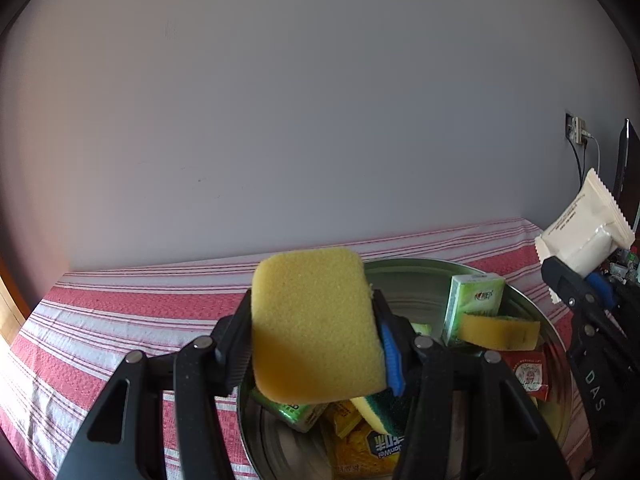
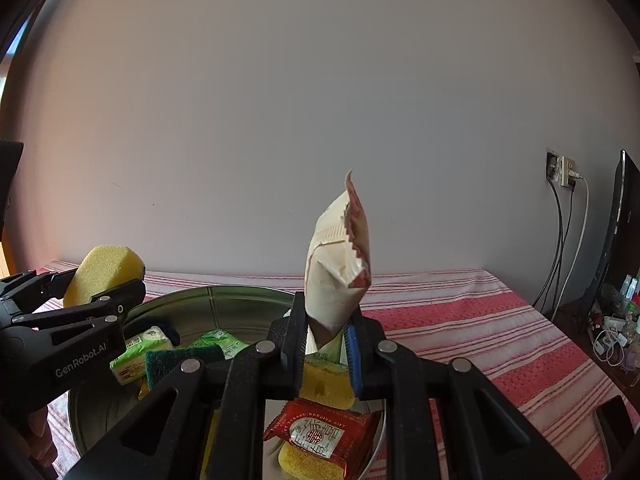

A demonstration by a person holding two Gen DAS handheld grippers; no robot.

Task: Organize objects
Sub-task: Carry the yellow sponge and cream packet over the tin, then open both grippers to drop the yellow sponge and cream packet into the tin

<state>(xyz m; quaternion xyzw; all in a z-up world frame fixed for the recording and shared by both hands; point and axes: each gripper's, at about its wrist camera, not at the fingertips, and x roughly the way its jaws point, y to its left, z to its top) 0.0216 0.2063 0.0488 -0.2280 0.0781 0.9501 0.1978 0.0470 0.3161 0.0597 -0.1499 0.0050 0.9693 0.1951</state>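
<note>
Black jaws of the left tool [image 1: 316, 332] fill the near foreground of the left wrist view, clamped on a thick yellow rectangular sponge [image 1: 316, 328] whose broad face stands upright toward the lens, its long axis running up and slightly back. Below and beyond it sits the round, shiny metal basin [image 1: 404, 276] on the counter under a red-and-white striped cloth [image 1: 132, 312] — so both held things hang directly above the pile they came from, and anywhere to sort them lies out over the cloth, left for the sponge, right for the packet.

Over on the right, the right tool [image 2: 326, 344] is pinched together on the lower end of a cream paper-like sachet with a zigzag-cut edge [image 2: 340, 264], which stands almost vertical above the jaws.

Inside the basin lie green tissue packs [image 1: 474, 304], a yellow sponge with a green scouring layer [image 1: 500, 330] and a red sweet wrapper [image 2: 320, 432].

Only the right wrist view shows open cloth to the basin's right and the red wrapper's printed face; only the left wrist view shows the sachet's flat side with its small print, and an orange-yellow snack packet [image 1: 360, 444] at the basin's near edge.
</note>
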